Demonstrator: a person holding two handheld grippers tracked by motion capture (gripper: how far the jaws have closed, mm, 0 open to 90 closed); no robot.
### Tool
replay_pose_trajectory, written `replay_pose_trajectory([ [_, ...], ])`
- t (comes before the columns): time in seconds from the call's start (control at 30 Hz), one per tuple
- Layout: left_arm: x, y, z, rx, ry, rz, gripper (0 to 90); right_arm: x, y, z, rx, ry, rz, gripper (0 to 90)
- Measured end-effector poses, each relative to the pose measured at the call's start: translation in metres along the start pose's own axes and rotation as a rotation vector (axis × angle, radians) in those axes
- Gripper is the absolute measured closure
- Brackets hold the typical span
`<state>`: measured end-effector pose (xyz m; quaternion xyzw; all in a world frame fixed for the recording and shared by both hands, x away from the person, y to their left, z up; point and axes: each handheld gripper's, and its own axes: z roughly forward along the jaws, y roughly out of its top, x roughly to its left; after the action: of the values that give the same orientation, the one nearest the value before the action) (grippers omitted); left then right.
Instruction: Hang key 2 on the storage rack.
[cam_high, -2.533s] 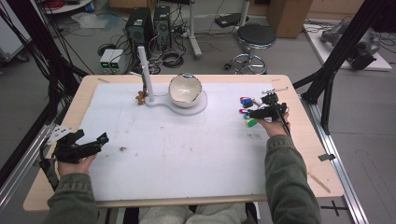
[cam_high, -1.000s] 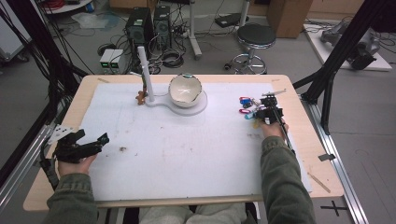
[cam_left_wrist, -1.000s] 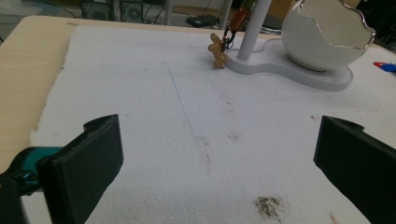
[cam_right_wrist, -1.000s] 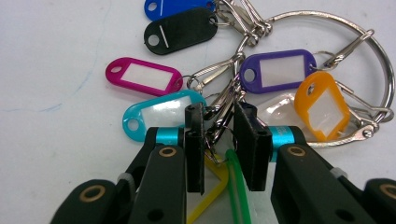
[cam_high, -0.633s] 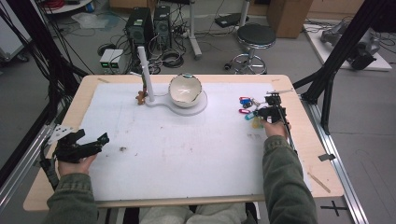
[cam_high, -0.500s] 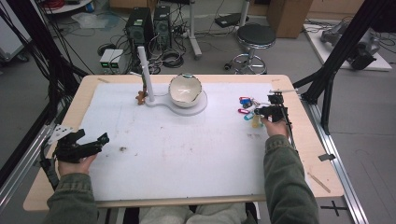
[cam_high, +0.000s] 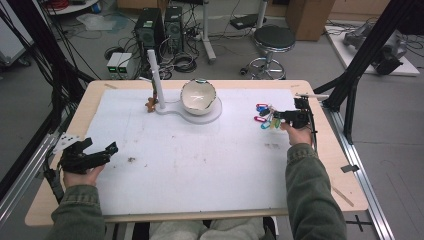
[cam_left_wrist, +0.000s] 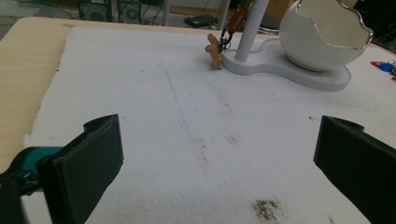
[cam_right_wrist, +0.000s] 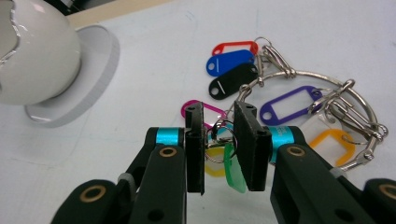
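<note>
Since the earlier frames the right gripper (cam_right_wrist: 219, 149) has lifted slightly, clenched on the green tag (cam_right_wrist: 233, 170) of the key bunch (cam_high: 265, 116), whose ring trails ahead-right. Left gripper (cam_high: 87, 155), released, rests far away.

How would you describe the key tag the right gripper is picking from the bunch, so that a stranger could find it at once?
Start at the white egg-shaped bowl and move right across the white mat to the bunch of coloured key tags on a big metal ring. Between the pads of the right gripper hangs the green tag on its small ring. It is the only green one, lifted off its neighbours.
</note>
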<state>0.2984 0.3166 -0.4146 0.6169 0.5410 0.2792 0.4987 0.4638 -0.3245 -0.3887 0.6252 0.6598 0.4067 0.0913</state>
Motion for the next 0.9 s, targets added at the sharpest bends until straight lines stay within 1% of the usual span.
replay_pose_trajectory([
  [0.13,0.0,0.0,0.001,0.0,-0.003,0.001,1.8,0.005,0.005,-0.007,-0.014,0.026,0.001,74.7],
  [0.4,-0.001,0.001,0.001,-0.005,-0.007,-0.002,1.9,0.021,0.018,-0.019,-0.044,0.073,-0.018,74.7],
  [0.47,-0.001,0.001,0.001,-0.006,-0.008,-0.003,1.8,0.023,0.02,-0.021,-0.044,0.086,-0.018,74.7],
  [0.7,-0.001,0.001,0.0,-0.007,-0.009,0.001,1.9,0.033,0.025,-0.028,-0.045,0.109,-0.033,74.7],
  [0.9,-0.001,0.001,0.0,-0.007,-0.009,0.0,1.9,0.041,0.03,-0.034,-0.059,0.14,-0.039,74.7],
])
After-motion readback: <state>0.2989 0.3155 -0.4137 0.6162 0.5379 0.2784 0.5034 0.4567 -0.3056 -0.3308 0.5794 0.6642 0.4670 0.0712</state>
